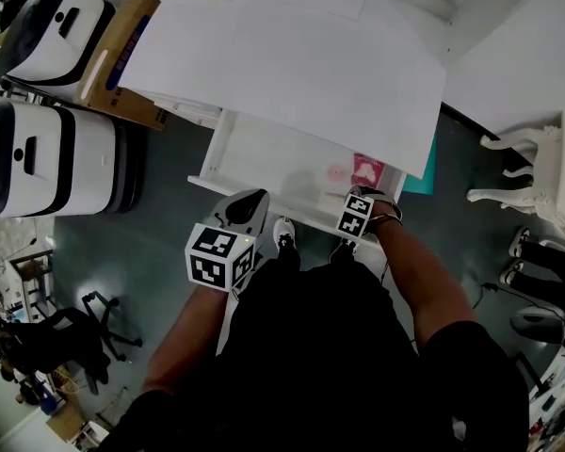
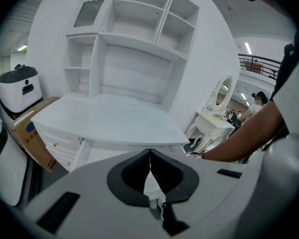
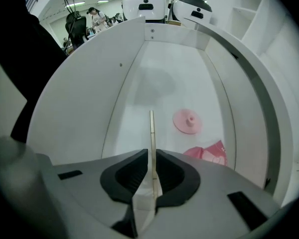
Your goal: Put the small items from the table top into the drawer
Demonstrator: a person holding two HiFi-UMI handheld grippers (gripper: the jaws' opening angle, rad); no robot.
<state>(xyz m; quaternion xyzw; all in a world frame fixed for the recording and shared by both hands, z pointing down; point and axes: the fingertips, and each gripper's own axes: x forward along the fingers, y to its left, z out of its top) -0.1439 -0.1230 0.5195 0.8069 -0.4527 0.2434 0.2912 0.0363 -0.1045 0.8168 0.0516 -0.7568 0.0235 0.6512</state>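
Drawer (image 1: 254, 153) holds pink packet (image 1: 367, 169) and seemingly a disc (image 1: 336, 172); left tongs (image 1: 249, 205) and right tongs (image 1: 363, 194) near its front.

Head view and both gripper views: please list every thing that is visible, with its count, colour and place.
desk top: one, white, centre
drawer: one, white, open below the desk top
disc: one, pink, inside the drawer
packet: one, pink, inside the drawer, beside the disc
machines: two, white and black, left of the desk top
cardboard box: one, brown, beside the machines
left gripper: one, grey, shut, empty
right gripper: one, grey, above the drawer, shut on thin pale strip
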